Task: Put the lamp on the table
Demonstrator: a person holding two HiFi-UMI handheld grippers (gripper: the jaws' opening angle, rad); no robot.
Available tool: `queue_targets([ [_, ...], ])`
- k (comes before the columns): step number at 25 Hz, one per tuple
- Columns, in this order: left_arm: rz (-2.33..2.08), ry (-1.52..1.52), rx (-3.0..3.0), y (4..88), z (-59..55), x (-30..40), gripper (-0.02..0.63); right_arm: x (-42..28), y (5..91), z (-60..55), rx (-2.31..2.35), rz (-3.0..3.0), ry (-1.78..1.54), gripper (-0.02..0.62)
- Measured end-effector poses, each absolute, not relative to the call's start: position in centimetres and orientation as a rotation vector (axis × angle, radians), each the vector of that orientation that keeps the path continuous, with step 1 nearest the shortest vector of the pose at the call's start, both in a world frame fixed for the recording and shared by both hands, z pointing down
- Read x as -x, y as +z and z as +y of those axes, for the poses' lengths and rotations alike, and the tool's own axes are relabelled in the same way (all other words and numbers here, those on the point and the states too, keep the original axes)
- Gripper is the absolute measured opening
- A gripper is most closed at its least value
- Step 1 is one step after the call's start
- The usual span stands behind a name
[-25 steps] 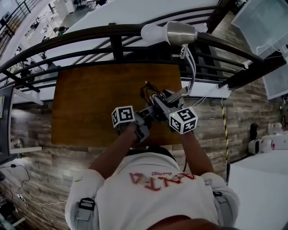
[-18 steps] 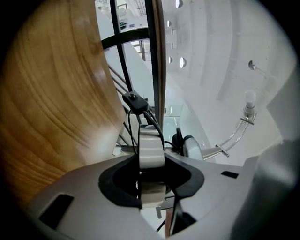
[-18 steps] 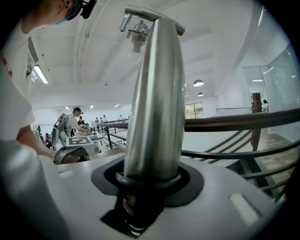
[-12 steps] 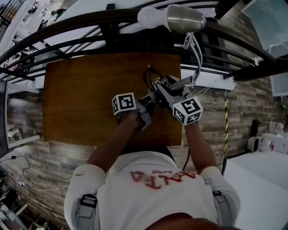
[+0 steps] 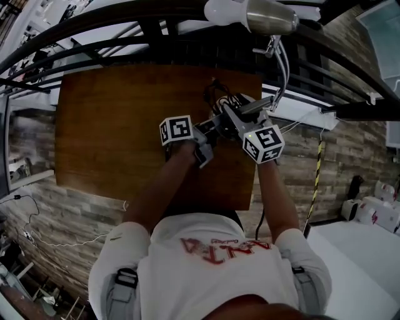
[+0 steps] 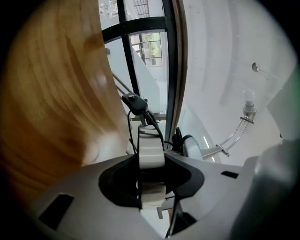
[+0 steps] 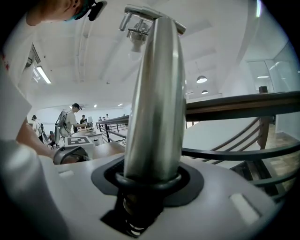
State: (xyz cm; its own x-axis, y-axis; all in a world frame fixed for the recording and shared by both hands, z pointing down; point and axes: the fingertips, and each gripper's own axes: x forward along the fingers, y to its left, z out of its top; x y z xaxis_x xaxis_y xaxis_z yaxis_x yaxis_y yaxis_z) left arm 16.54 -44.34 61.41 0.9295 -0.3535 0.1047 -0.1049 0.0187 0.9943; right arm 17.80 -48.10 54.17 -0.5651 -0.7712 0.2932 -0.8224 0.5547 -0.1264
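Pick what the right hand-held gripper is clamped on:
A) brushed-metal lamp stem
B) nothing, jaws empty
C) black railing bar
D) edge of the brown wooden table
A: in the right gripper view, the right hand-held gripper has its jaws closed around the brushed-metal lamp stem, which rises straight out from between them.

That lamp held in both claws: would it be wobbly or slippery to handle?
The lamp probably tips easily: its metal shade and bulb sit far out on a thin curved neck. The stem in the right claw looks like smooth polished metal, so likely slippery. The bare bulb seems fragile.
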Motion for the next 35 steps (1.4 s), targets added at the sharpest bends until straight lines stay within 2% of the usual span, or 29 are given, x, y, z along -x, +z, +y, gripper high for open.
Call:
queue_targets([
  [10, -0.450, -0.235, -1.522, 66.0, -48.0, -15.3, 0.147, -16.5, 58.9, -51.9, -1.251, -2.599, 0.416, 0.190],
  [35, -0.491, -0.228, -1.490, 69.9, -48.8, -14.8, 0.147, -16.2, 63.1, -52.7, -1.226, -2.570, 0.479, 0.190],
])
